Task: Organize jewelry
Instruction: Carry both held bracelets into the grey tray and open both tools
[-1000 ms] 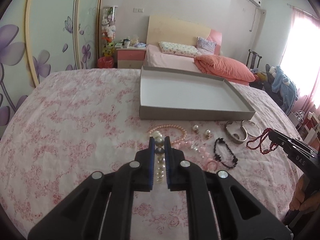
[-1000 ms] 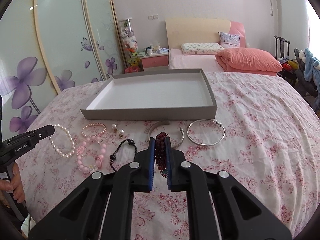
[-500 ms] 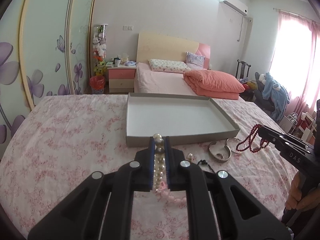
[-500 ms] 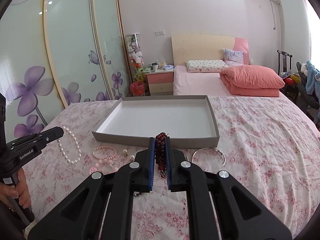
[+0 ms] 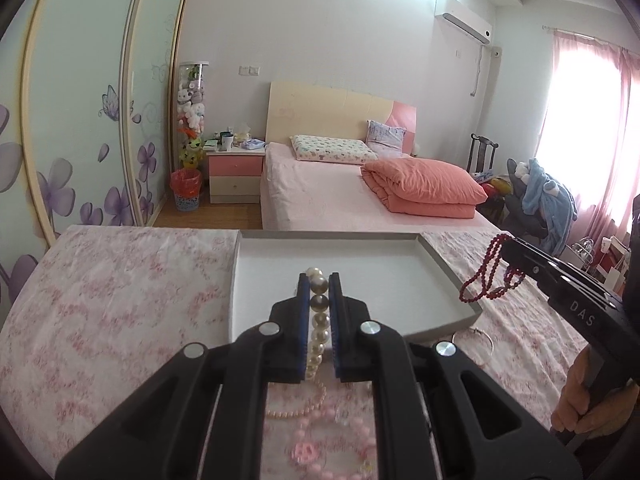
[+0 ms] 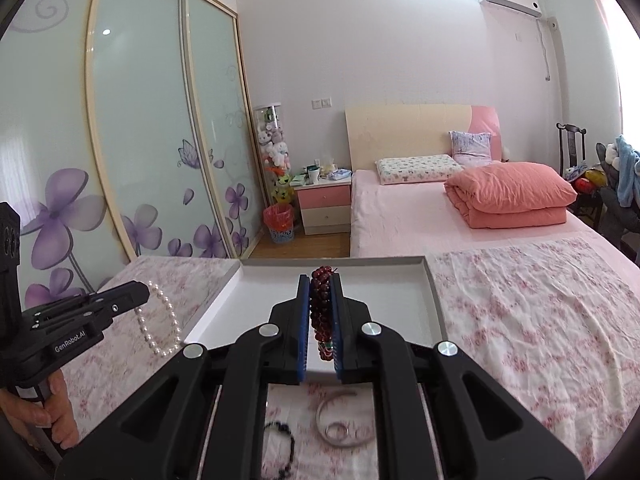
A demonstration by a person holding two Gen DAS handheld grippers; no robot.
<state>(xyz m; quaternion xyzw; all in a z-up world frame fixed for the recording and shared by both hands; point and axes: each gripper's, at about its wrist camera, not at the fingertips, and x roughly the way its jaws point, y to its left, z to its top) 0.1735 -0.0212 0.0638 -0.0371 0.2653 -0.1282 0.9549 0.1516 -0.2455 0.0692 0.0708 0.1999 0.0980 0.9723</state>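
Note:
My left gripper (image 5: 319, 280) is shut on a white pearl bracelet (image 5: 319, 320) and holds it in the air over the near edge of the grey tray (image 5: 448, 276). My right gripper (image 6: 320, 280) is shut on a dark red bead bracelet (image 6: 322, 312), also lifted over the tray (image 6: 434, 296). Each gripper shows in the other's view: the right one (image 5: 506, 250) with the red beads (image 5: 490, 276) hanging, the left one (image 6: 144, 290) with the pearls (image 6: 160, 326) hanging.
On the floral cloth (image 5: 112, 300) below lie a pink pearl bracelet (image 5: 296, 410), a pink bead bracelet (image 5: 336, 440), a silver bangle (image 5: 474, 338), a black bead bracelet (image 6: 280, 436) and a silver cuff (image 6: 338, 428). A pink bed (image 5: 360, 196) stands behind.
Both grippers have risen off the cloth with their bracelets and moved forward toward the tray. The remaining jewelry has dropped low in both views.

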